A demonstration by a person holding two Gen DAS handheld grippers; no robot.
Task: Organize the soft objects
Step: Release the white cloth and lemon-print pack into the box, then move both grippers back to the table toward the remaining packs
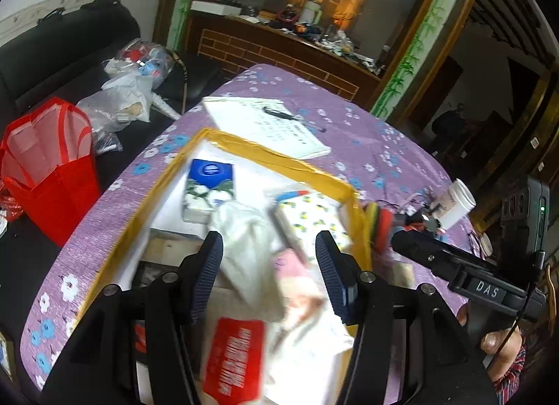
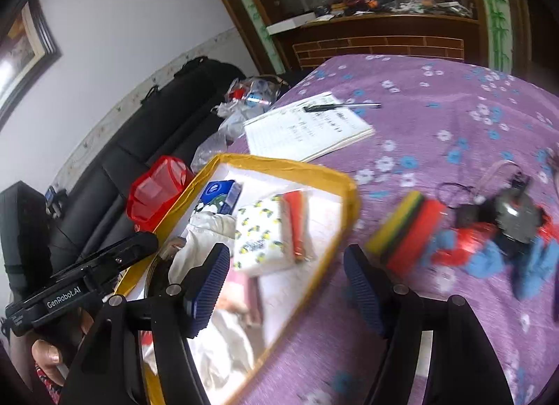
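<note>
A yellow-rimmed white tray [image 1: 279, 157] [image 2: 279, 162] lies on the purple floral tablecloth. It holds a blue tissue pack [image 1: 208, 192] [image 2: 220, 195], a lemon-print tissue pack [image 1: 311, 221] [image 2: 260, 237], white cloth [image 1: 244, 237] [image 2: 209, 230], a pink soft item [image 1: 293, 272] and a red packet [image 1: 234, 356]. A stack of coloured sponges [image 2: 405, 234] [image 1: 379, 227] lies on the cloth right of the tray. My left gripper [image 1: 269, 265] is open above the tray's contents. My right gripper [image 2: 286, 282] is open over the tray's right rim, left of the sponges.
A notepad with pens [image 1: 269, 124] [image 2: 307, 125] lies beyond the tray. A paper cup [image 1: 454, 202] and tangled red, blue and grey items [image 2: 506, 230] lie to the right. A red bag [image 1: 49, 164] and plastic bags [image 1: 122, 90] sit on a black sofa to the left.
</note>
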